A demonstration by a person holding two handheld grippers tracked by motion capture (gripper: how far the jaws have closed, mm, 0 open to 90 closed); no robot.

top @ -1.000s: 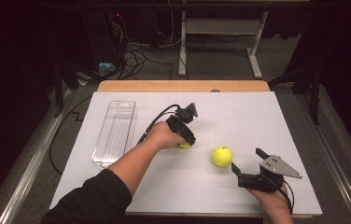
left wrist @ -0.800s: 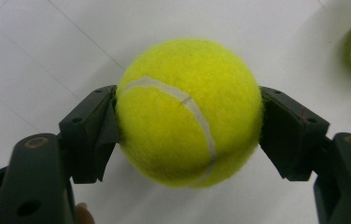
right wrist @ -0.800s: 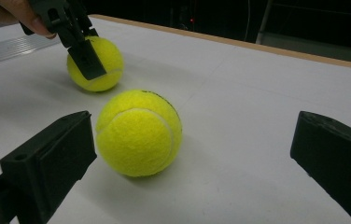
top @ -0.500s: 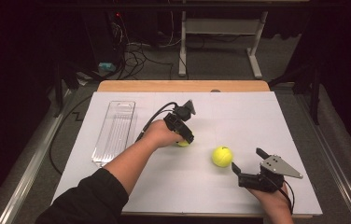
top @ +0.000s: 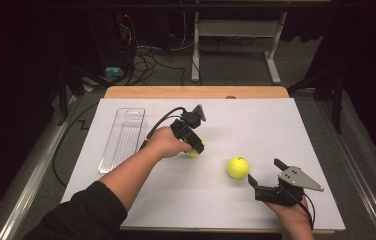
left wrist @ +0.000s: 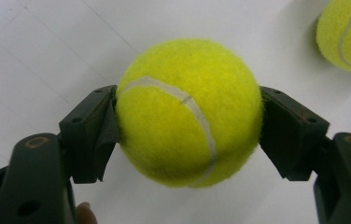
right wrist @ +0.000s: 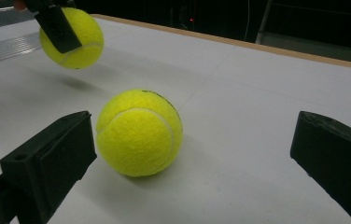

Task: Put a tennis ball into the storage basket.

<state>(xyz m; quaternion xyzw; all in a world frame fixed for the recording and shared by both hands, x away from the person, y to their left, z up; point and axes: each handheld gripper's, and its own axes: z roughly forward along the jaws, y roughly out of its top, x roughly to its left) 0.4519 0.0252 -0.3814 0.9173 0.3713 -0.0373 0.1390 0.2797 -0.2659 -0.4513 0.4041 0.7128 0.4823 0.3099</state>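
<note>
Left jaws clamped on one tennis ball, lifted clear of the tabletop.

Left gripper (left wrist: pixel 187 116) squeezing held tennis ball (left wrist: pixel 190 112) at both sides; second tennis ball (right wrist: pixel 138 133) lying just ahead of right gripper (right wrist: pixel 192 154), between its wide-open jaws, nearer that hand. Clear plastic tray (top: pixel 123 139) left of held ball. No legible writing.

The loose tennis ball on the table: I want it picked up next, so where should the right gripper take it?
Grip the loose tennis ball across its middle, coming in level from the right gripper, whose open jaws already face it. It is round, so any diameter works.
</note>
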